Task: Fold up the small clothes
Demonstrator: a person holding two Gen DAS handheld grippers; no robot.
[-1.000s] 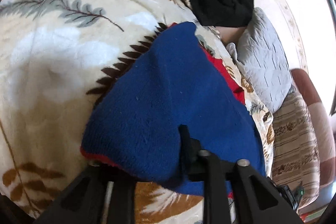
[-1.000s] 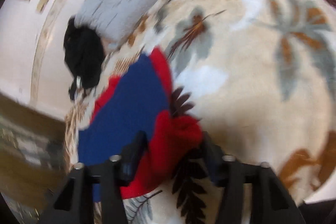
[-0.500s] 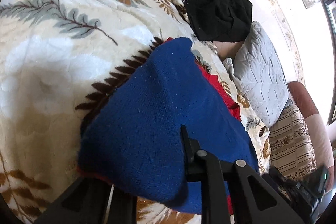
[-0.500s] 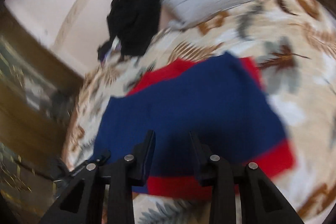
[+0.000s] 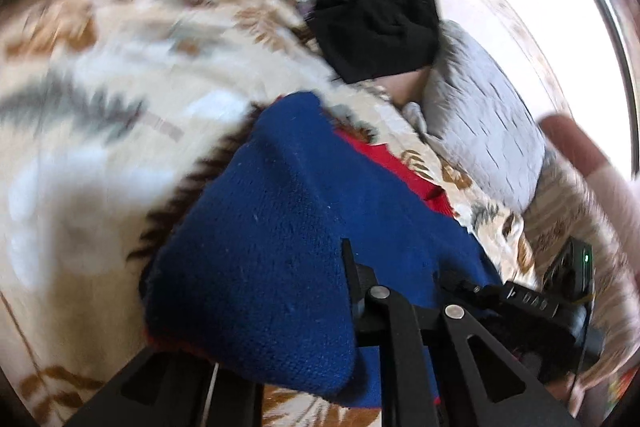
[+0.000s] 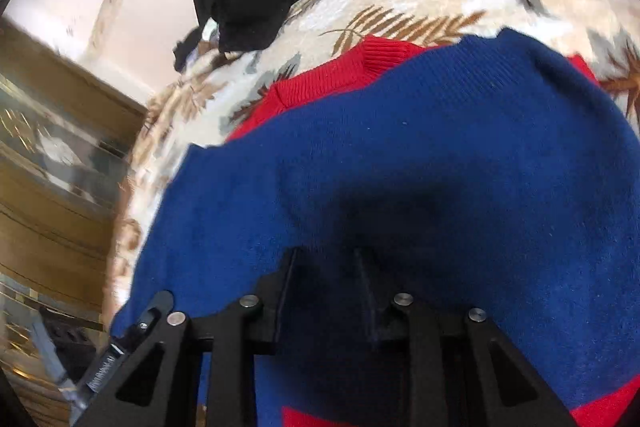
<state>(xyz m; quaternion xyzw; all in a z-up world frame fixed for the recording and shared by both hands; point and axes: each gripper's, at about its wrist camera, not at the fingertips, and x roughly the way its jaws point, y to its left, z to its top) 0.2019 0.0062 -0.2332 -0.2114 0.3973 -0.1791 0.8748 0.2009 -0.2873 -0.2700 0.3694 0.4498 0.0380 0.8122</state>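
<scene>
I have a blue sweater (image 6: 400, 167) with red trim lying on the leaf-print blanket (image 5: 100, 147), and both views are filled with it. On my right wrist view, the right gripper (image 6: 326, 255) sits low over the blue knit with its two fingers a narrow gap apart; nothing is pinched between them that I can see, and their tips lie against or just above the cloth, I cannot tell which. The red collar (image 6: 344, 75) shows beyond the blue panel, toward the far edge of the blanket. On my left wrist view, the left gripper (image 5: 280, 307) has a fold of the blue knit draped over it; only one finger (image 5: 352, 275) shows, the other is buried under the cloth, so I cannot tell how the jaws stand. A black garment (image 5: 376, 27) is heaped at the far end of the blanket, touching a grey quilted pillow (image 5: 480, 119) beside it. The left view is blurred
</scene>
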